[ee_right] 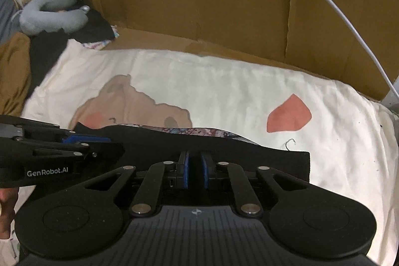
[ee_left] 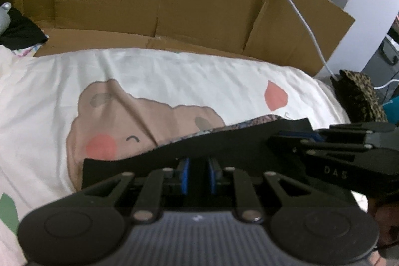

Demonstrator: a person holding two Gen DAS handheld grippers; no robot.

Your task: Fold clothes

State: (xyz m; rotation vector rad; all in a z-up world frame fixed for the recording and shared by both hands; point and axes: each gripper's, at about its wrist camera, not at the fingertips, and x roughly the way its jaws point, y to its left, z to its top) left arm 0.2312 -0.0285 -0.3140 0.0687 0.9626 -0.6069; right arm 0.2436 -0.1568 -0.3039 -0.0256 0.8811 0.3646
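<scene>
Both grippers are pinching the near edge of a black garment [ee_right: 274,161] lying on the bed's cartoon sheet [ee_right: 224,81]: left gripper [ee_left: 198,173] and right gripper [ee_right: 195,171], jaws nearly closed on cloth. Judging a fold in progress; carrying the edge evenly across comes next.

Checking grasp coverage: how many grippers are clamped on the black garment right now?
2. The left gripper pinches the black garment edge towards its left end; the right gripper pinches the same edge further right. Both sit side by side over the white sheet.
</scene>
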